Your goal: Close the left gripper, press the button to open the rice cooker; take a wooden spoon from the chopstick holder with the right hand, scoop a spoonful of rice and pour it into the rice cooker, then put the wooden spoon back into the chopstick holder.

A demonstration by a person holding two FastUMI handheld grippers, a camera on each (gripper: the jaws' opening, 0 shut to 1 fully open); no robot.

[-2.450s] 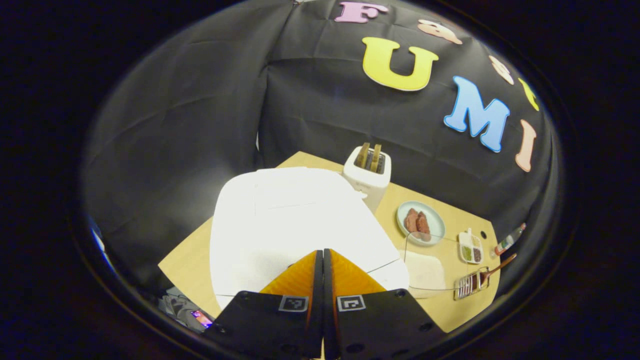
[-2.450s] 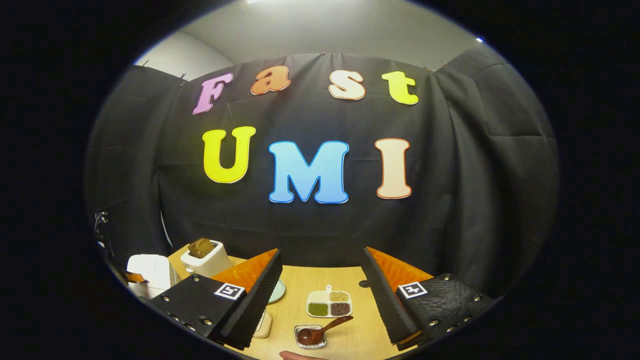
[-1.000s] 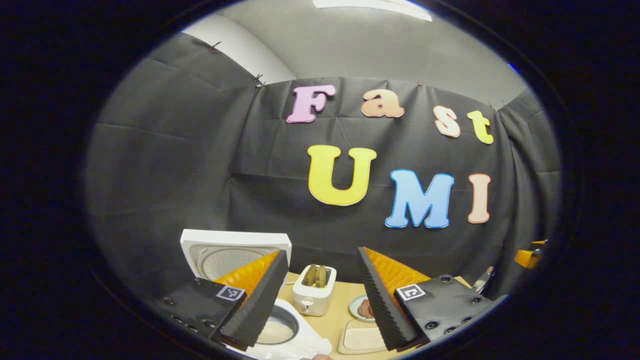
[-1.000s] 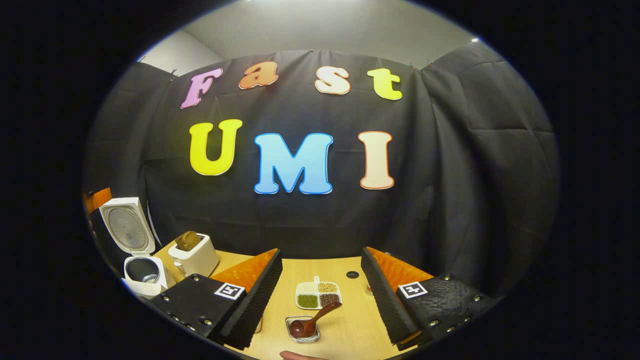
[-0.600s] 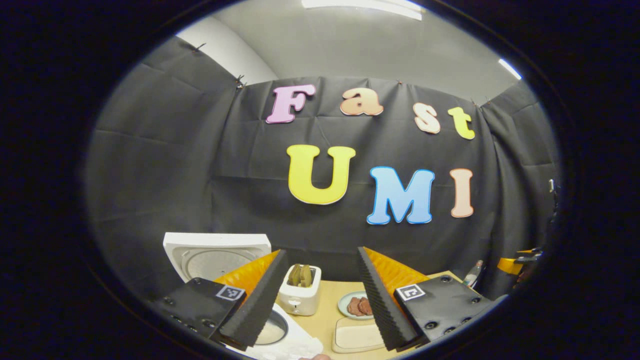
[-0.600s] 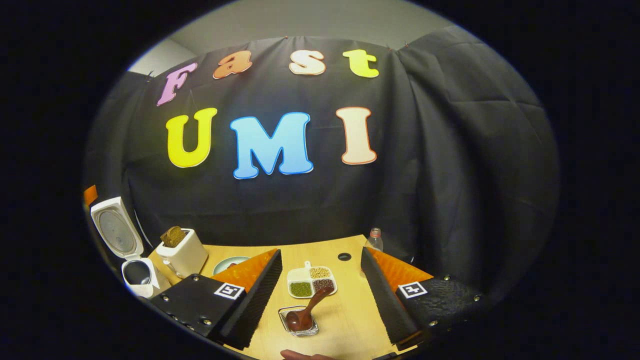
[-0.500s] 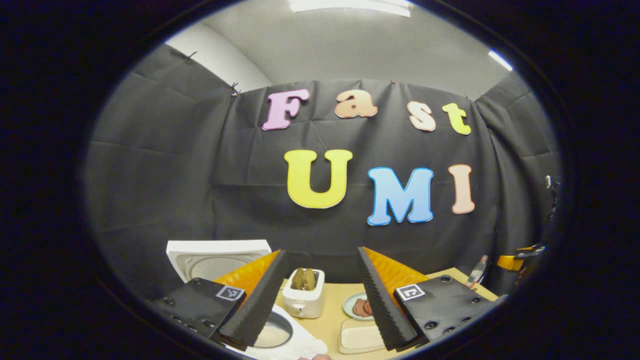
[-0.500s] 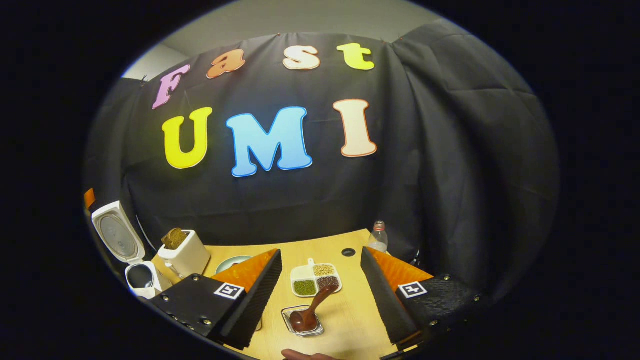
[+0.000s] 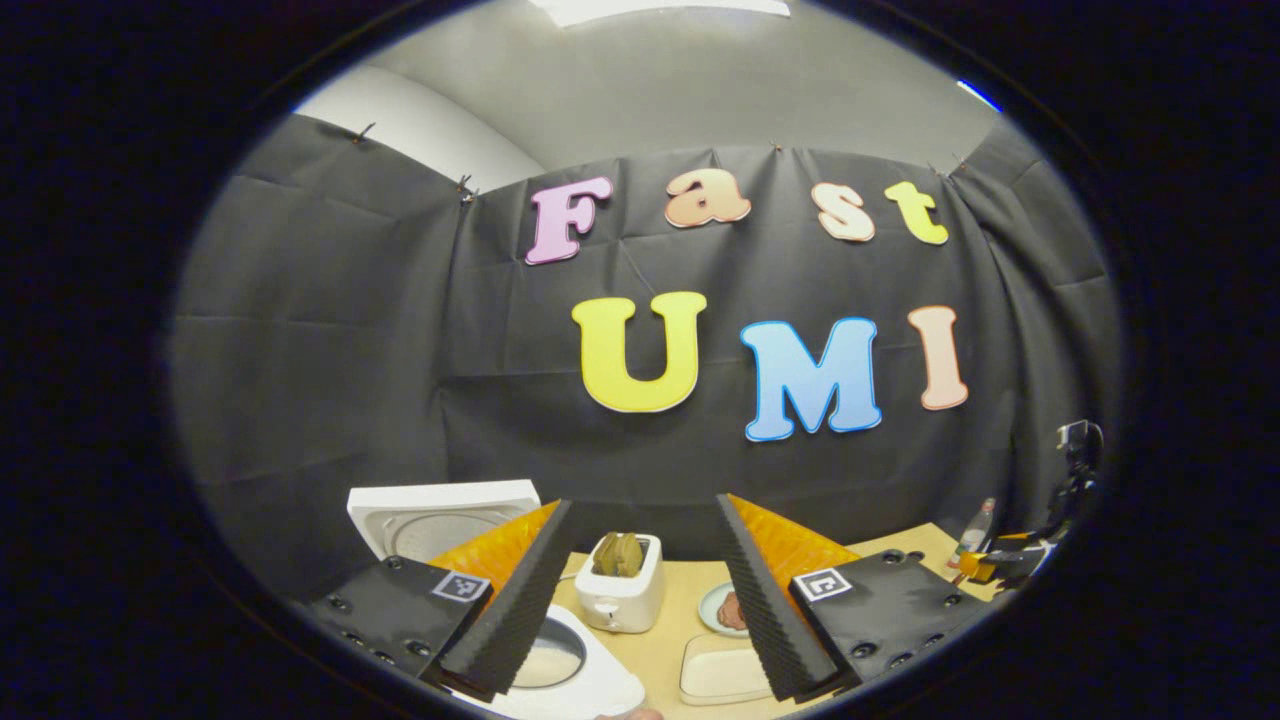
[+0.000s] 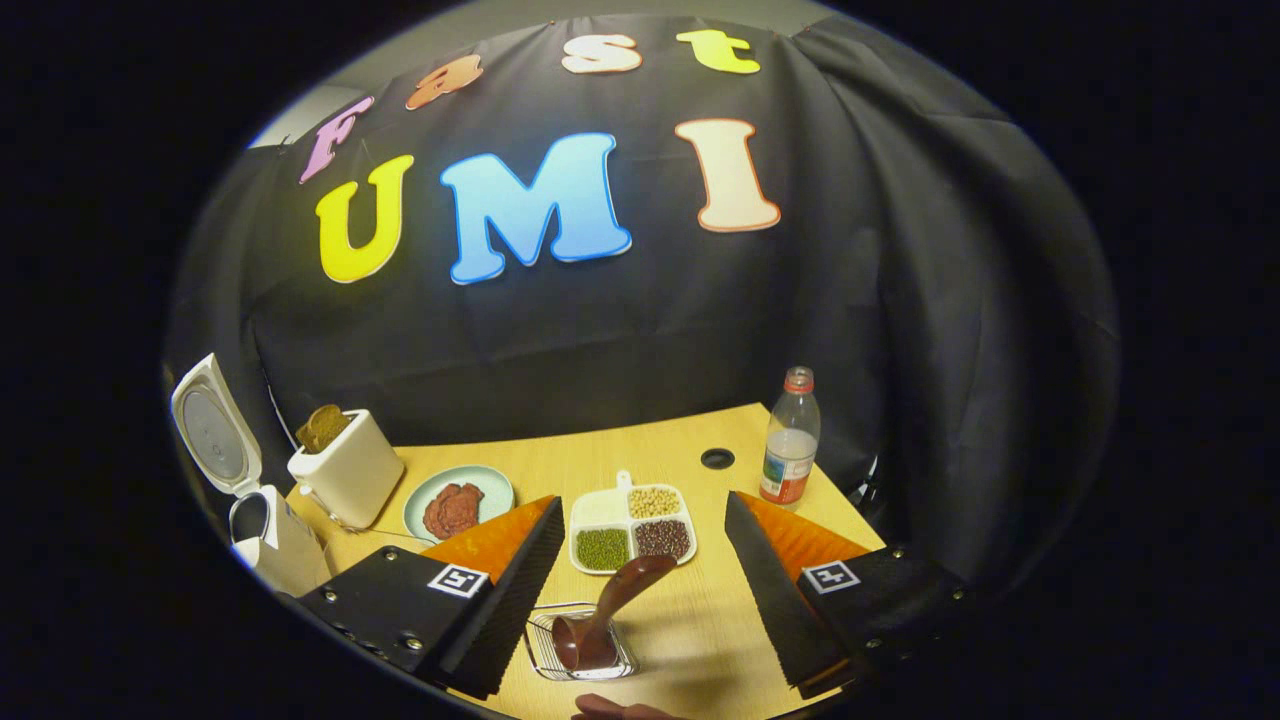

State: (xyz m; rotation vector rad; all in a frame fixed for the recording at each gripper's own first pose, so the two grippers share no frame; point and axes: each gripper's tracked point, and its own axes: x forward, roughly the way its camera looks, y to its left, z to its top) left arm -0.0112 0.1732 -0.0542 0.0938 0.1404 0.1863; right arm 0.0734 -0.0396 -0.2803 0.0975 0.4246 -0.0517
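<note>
While the cooker (image 10: 255, 505) stands lid-up at the table's (image 10: 700, 620) left end, we hold our right gripper (image 10: 640, 590) spread wide above the spoon (image 10: 605, 615), bowl-down in its wire holder (image 10: 560, 655); our left gripper (image 9: 640, 590) gapes too, near the cooker.

A staged kitchen set inside a recording booth: black cloth walls hang around a wooden counter (image 10: 690, 620), under a plain ceiling with strip lights. On the counter stand a rice cooker (image 10: 262, 535) with its lid up, a toaster (image 10: 345, 478) holding bread, a plate of meat (image 10: 458, 503), a divided dish of beans (image 10: 630, 532) and a bottle (image 10: 789, 452).
</note>
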